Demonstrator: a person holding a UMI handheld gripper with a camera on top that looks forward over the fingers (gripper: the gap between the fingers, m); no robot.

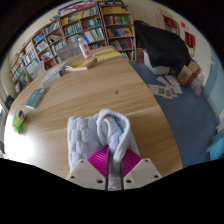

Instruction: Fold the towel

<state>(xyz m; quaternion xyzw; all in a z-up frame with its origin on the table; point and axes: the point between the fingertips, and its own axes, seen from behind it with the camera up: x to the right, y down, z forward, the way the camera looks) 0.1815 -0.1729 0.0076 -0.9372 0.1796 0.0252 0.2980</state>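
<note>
A pale blue-white towel (92, 133) lies bunched on the round wooden table (80, 95), just ahead of my fingers. Part of it is drawn up in a fold that runs back between my two magenta pads (98, 158). My gripper (113, 172) is shut on this strip of towel, with the cloth pinched between the white fingers. The rest of the towel hangs and rests on the table in front of the fingers.
Books (82, 60) and papers (32, 97) lie at the table's far side and left. Bookshelves (90, 25) line the back wall. A dark chair (160, 42) stands beyond the table at the right, over blue floor (190, 115).
</note>
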